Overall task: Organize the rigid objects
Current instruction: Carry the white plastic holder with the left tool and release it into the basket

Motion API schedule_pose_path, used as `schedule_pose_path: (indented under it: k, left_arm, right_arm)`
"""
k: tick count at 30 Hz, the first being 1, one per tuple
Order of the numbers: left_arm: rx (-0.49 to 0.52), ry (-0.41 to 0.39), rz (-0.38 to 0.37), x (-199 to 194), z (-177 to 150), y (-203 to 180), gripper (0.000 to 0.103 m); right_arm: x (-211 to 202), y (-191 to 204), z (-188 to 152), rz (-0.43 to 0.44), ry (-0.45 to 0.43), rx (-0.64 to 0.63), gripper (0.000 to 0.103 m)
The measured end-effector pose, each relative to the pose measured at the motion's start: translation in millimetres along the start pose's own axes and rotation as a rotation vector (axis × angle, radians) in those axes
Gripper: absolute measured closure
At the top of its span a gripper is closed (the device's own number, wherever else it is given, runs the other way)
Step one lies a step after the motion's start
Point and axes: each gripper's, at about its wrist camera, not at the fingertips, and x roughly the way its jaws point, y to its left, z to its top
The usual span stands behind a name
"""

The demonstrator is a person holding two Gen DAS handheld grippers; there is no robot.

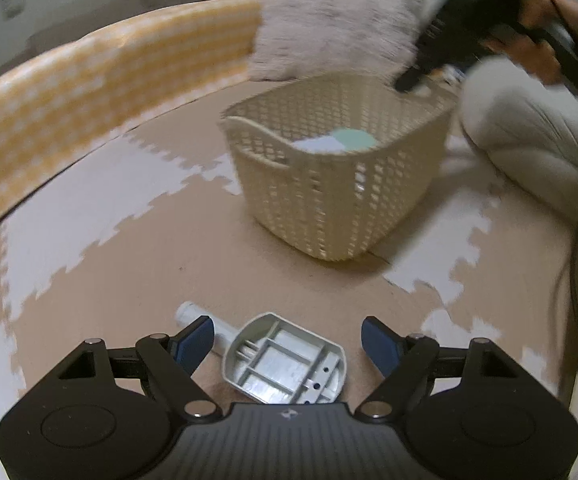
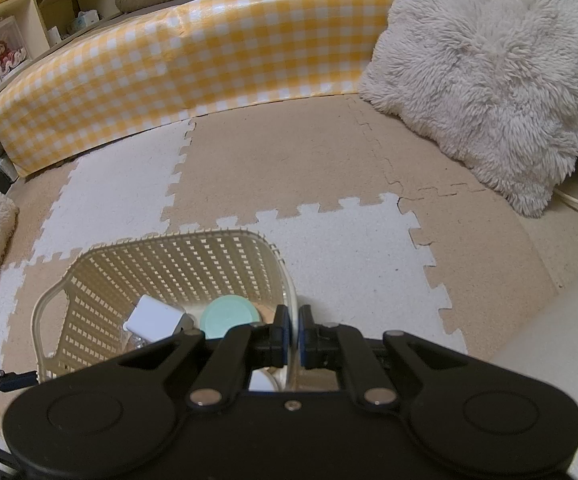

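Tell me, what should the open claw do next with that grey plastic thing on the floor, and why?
Probably ease the left gripper a little further down and shut it on the grey ribbed plastic piece. Its blue pads stand on either side of the piece without touching it, and the piece lies on the foam mat, outside the cream basket whose rim the right gripper pinches.

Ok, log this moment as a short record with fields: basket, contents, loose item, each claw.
basket: cream woven-look plastic basket on the foam floor mat
contents: mint round lid, white boxy item
loose item: grey plastic scoop, hollow side up, on the mat
left claw: open, fingers either side of the scoop, not pressing
right claw: shut on the basket's rim
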Motion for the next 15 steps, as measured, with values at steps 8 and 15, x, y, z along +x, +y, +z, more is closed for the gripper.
schedule_pose_path:
  k: [8, 15]
  left_arm:
    - [0.064, 0.009, 0.042, 3.6, -2.9, -6.6, 0.039]
    - [0.097, -0.011, 0.064, 1.5, -2.0, -12.2, 0.039]
  right_arm:
    - [0.0, 0.0, -0.1, -0.001, 0.0, -0.001, 0.098]
    - [0.0, 0.0, -0.2, 0.0, 0.0, 0.0, 0.098]
